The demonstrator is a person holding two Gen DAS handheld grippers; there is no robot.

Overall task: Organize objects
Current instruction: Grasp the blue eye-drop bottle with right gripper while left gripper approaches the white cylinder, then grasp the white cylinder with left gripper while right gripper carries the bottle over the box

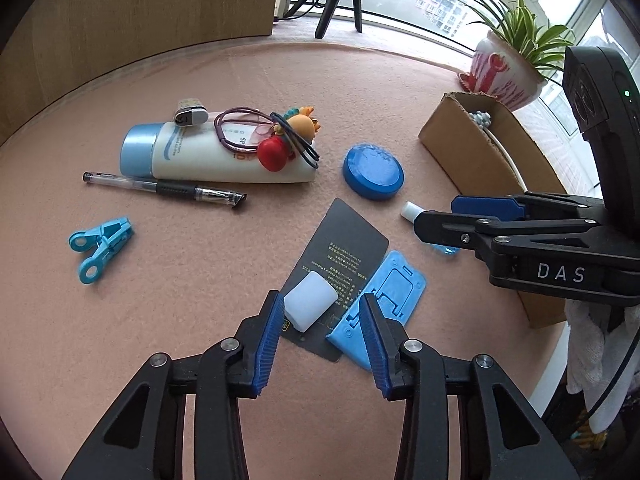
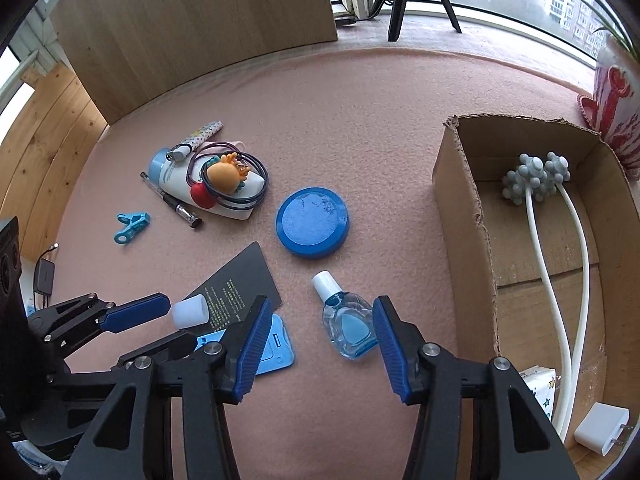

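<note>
one pen (image 1: pixel 164 189), one blue lid (image 1: pixel 373 171), one clip (image 1: pixel 100 248), two hair ties (image 1: pixel 276 136), one box (image 2: pixel 472 208)

Pink table (image 2: pixel 360 128); blue round lid (image 2: pixel 312 222); black card (image 1: pixel 344 256) with yellow print; white-capped clear bottle (image 2: pixel 350 324) holding blue liquid.

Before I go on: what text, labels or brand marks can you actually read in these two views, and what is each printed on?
"DAS": black body of the right hand-held gripper.
"SP": white lotion tube with pale blue cap; its remaining print is blurred.
Dark grey card: yellow lines, too small to read.
</note>
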